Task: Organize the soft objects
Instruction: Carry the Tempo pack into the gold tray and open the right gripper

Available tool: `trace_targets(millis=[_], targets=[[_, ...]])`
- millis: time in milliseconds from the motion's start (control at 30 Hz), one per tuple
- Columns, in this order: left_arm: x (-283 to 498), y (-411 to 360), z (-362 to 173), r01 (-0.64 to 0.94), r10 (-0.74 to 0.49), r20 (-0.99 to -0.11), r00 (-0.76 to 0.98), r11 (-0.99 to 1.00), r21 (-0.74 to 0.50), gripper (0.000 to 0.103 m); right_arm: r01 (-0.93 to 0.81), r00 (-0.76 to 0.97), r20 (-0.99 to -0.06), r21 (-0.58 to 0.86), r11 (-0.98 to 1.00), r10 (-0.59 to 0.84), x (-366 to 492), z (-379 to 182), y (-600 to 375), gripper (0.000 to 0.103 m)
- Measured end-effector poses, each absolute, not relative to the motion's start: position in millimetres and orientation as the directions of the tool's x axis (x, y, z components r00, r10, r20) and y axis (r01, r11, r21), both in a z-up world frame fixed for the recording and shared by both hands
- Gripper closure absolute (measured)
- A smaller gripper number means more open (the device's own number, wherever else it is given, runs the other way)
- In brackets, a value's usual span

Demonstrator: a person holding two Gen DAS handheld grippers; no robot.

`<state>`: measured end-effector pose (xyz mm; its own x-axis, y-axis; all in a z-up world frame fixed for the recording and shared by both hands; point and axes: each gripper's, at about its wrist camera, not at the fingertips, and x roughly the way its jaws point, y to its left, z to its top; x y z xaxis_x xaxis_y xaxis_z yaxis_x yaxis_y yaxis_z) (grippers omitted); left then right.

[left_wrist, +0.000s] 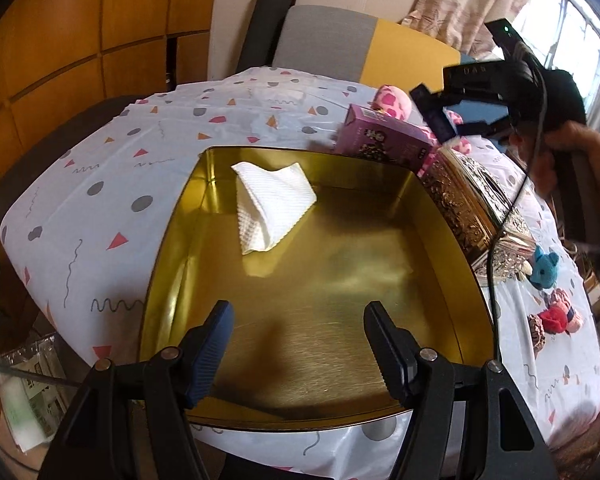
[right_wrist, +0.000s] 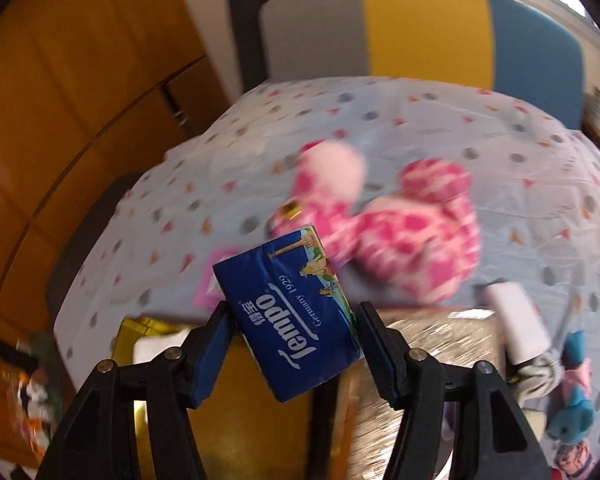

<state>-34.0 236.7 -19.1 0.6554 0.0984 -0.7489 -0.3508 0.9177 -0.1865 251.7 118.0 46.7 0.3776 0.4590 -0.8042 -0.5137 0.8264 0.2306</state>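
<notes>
We see a blue plastic-wrapped Tempo tissue pack [right_wrist: 292, 316], tilted with its print upside down, clamped between the pads of the right tool [right_wrist: 294, 322] above the tabletop. A white folded ribbed cloth [left_wrist: 272, 206] lies crumpled in the far left corner of the open gold rectangular tin [left_wrist: 300, 320], leaning partly against its wall. A pink-and-white spotted plush toy [right_wrist: 396, 236] lies on its side on the patterned tablecloth beyond the tin. A small blue plush bear [left_wrist: 543, 266] sits beside the tin's embossed lid, and near it we see a red-and-pink cluster of fabric scrunchies [left_wrist: 556, 314], all resting on the cloth.
</notes>
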Motion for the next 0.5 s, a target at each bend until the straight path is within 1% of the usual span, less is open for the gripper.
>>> trace_targets(millis=[133,267,367,467,500], targets=[[-39,243,-17,-0.380,0.118,-0.744,0.657,0.905,-0.191,0.035,-0.578,0.307,-0.824,0.235,0.782,0.475,223,30,135,0.040],[-43,248,-17,-0.401,0.134,-0.744,0.654,0.896,-0.191,0.035,-0.643,0.238,-0.863,0.204,0.738,0.445,191,8,152,0.040],[-45,249,-18,-0.408,0.139,-0.746,0.652,0.893,-0.189,0.034,-0.676,0.244,-0.894,0.120,0.727,0.375,175,-12,163,0.040],[-46,247,-16,-0.410,0.150,-0.742,0.654,0.894,-0.181,0.026,-0.675,0.270,-0.918,0.033,0.737,0.289,169,-30,172,0.040],[-47,246,-14,-0.414,0.159,-0.738,0.656,0.893,-0.175,0.025,-0.661,0.296,-0.921,-0.007,0.750,0.253,170,-36,175,0.040]])
